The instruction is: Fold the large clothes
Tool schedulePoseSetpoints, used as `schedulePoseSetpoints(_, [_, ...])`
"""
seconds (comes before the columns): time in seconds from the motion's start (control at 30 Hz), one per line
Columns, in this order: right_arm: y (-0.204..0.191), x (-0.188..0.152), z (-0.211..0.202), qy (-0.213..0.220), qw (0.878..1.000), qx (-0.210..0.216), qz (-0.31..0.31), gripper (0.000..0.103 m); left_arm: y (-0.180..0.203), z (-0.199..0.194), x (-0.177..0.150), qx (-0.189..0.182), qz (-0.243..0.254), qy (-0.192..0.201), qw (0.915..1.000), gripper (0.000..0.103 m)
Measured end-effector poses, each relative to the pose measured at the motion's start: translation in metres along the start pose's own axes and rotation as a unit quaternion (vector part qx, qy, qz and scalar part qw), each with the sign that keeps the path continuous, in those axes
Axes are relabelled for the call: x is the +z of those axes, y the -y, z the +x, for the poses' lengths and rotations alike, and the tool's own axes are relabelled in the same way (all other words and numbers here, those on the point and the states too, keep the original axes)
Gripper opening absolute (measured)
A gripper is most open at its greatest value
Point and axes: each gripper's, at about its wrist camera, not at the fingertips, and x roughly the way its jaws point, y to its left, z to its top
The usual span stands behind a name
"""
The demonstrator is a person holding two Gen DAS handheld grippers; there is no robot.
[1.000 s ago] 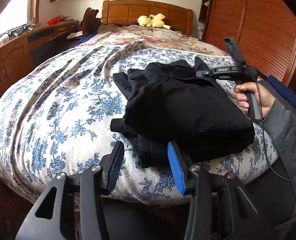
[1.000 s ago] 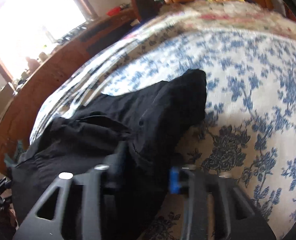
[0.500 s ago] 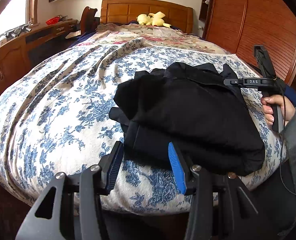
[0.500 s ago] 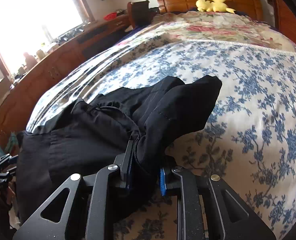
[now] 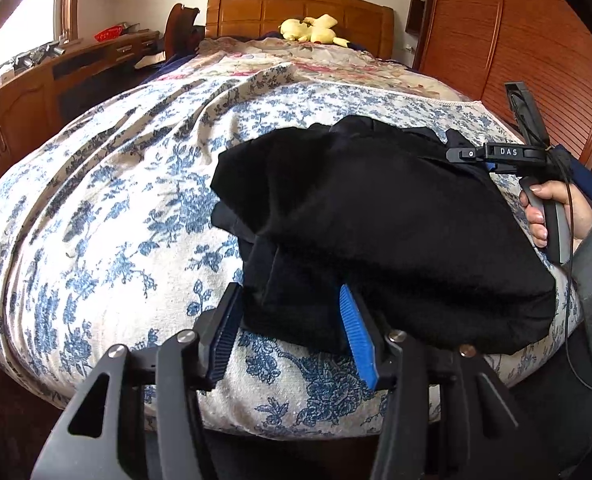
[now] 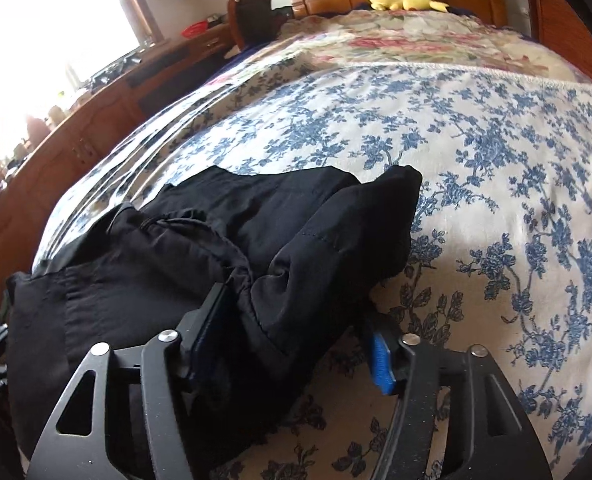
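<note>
Now right tongs [image 6: 292, 340] are spreading, releasing the black garment [image 5: 375, 232] on the bed [image 5: 96, 200]; left tongs [image 5: 292, 332] are staying spread beside it.

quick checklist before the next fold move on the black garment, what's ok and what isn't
1. Right gripper let go: ok, jaws have just been opening, fabric between them but unpinched.
2. Left gripper free: ok, jaws open, astride the near edge of the black garment.
3. Garment lying fully on the floral bedspread: ok.
4. Fold neat: not ok, layers bunched and uneven.
5. Drawstring tucked in: not ok, it lies exposed on top.
6. Underside layers flat: cannot tell.
</note>
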Motion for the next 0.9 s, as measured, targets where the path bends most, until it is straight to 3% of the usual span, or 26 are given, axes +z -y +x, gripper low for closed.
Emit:
schedulePoseSetpoints(0.2, [-0.002, 0.001, 0.006, -0.004, 1.0, 0.003, 0.003, 0.071, -0.004, 0.002, -0.006, -0.018, -0.023, -0.002, 0.9996, 0.05])
schedulePoseSetpoints(0.33, [-0.005, 0.001, 0.007, -0.002, 1.0, 0.002, -0.002, 0.068, -0.002, 0.0, -0.007, -0.019, -0.019, 0.003, 0.9996, 0.05])
schedulePoseSetpoints(0.47, [-0.006, 0.001, 0.005, 0.003, 1.0, 0.011, -0.002, 0.059, -0.004, -0.001, -0.006, -0.031, -0.023, 0.011, 0.9992, 0.042])
schedulePoseSetpoints(0.63, [-0.019, 0.004, -0.003, 0.025, 0.999, 0.011, -0.02, 0.033, -0.01, -0.005, 0.001, -0.047, -0.028, 0.028, 0.9981, 0.012])
schedulePoseSetpoints(0.9, [-0.057, 0.013, -0.027, 0.078, 0.994, -0.002, -0.071, 0.022, -0.03, -0.026, 0.019, -0.048, -0.022, 0.079, 0.9955, 0.007])
